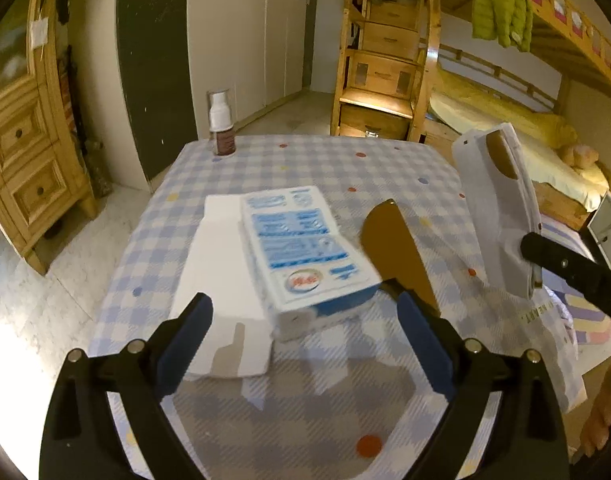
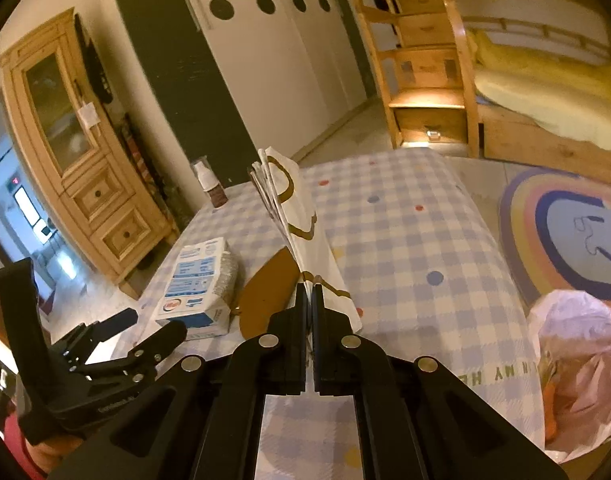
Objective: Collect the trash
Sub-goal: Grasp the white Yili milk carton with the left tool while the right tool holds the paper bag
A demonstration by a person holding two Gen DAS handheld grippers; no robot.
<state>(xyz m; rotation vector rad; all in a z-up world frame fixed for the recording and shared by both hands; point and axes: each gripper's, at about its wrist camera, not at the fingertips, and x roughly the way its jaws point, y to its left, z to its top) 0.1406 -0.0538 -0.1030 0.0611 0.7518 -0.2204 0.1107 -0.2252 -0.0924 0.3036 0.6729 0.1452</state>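
Wrapper (image 2: 301, 208) edge vanishes between right gripper's (image 2: 309, 300) closed fingers; perhaps folded paper.

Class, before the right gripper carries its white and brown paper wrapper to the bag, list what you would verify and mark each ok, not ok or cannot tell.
1. Right gripper shut on the paper wrapper: ok.
2. Wrapper lifted off the table: ok.
3. Plastic bag mouth open beside the table: ok.
4. Room left in the bag: cannot tell.
5. Left gripper open, holding nothing, with the blue and white carton ahead of it: ok.
6. Spray bottle upright, away from the path: ok.
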